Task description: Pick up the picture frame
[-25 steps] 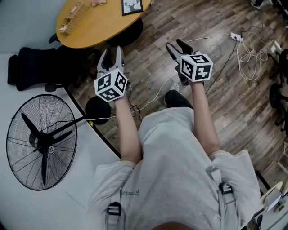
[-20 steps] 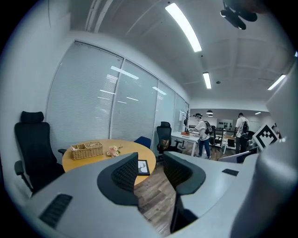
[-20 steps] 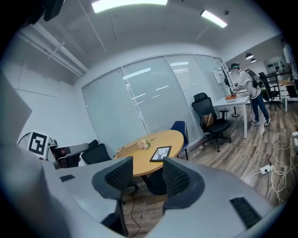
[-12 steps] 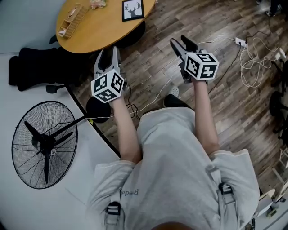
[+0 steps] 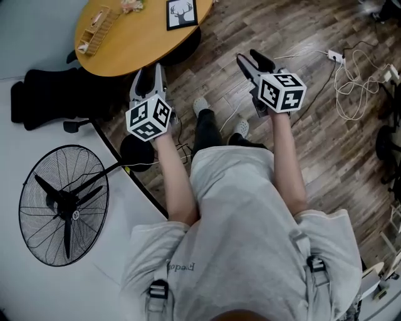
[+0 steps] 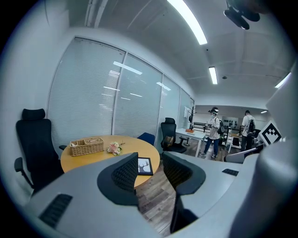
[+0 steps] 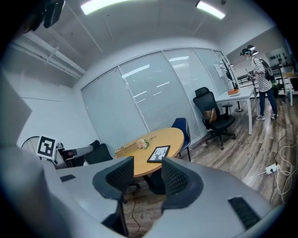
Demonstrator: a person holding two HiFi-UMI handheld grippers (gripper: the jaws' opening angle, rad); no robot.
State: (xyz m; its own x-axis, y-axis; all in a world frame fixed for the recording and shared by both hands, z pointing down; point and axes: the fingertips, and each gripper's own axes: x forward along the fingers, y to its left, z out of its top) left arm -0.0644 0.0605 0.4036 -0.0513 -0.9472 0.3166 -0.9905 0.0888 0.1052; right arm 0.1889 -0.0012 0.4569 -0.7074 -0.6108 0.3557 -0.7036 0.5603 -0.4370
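The picture frame lies flat on the round wooden table near its right rim, deer print facing up, and nothing is touching it. To its left on the same top are a sprig of pink flowers, then a wicker basket.

Both grippers are on the near side of the table, well apart from the frame. The left gripper hangs just off the table's near edge with its jaws wide and empty; in its own view the frame shows through the gap, far beyond the pads. The right gripper is out to the right over the wood floor. Its jaws are wide too, though they've just been closing a touch, with nothing between them.

A black office chair stands left of the table, a standing fan sits at near left, and white cables lie at far right.
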